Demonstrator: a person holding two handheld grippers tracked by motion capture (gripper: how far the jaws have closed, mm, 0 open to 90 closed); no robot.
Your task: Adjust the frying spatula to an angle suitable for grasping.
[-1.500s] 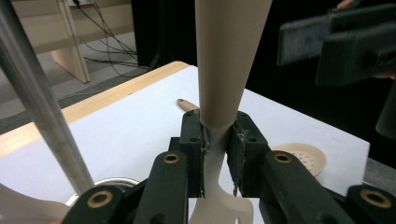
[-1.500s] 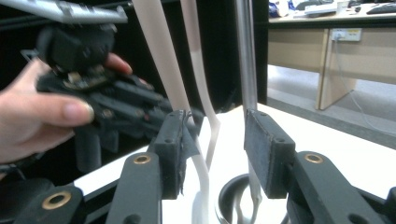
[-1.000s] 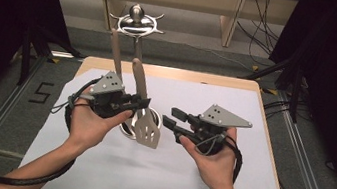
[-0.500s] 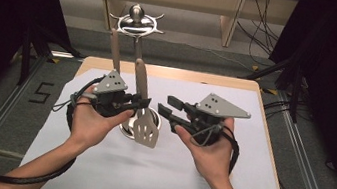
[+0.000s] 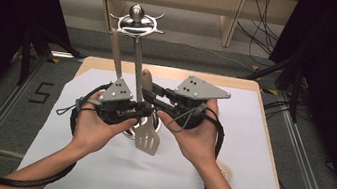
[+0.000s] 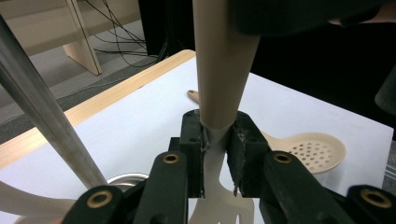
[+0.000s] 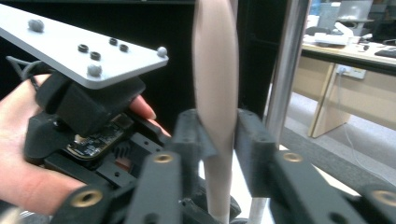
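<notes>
— Nearest the jaws?
— Beige slotted spatula (image 5: 147,139), upright over a metal holder (image 5: 129,121), pinched at the neck by the left gripper (image 5: 139,113). Right gripper (image 5: 152,96) just closing around the handle; whether pressing, cannot tell.
— In the way?
— Steel handles (image 5: 136,67) rising just beside. Skimmer (image 6: 312,150) flat on the white mat (image 5: 251,137) farther off.
— Hands?
— Facing each other, palms inward, above mid-table.

A beige slotted spatula (image 5: 146,139) with a beige handle was seen between black gripper jaws. A cream spoon (image 6: 312,150) dotted with small holes was noted on a white table cover (image 5: 251,137). Grey plates (image 5: 197,89) were mounted on the black grippers.
</notes>
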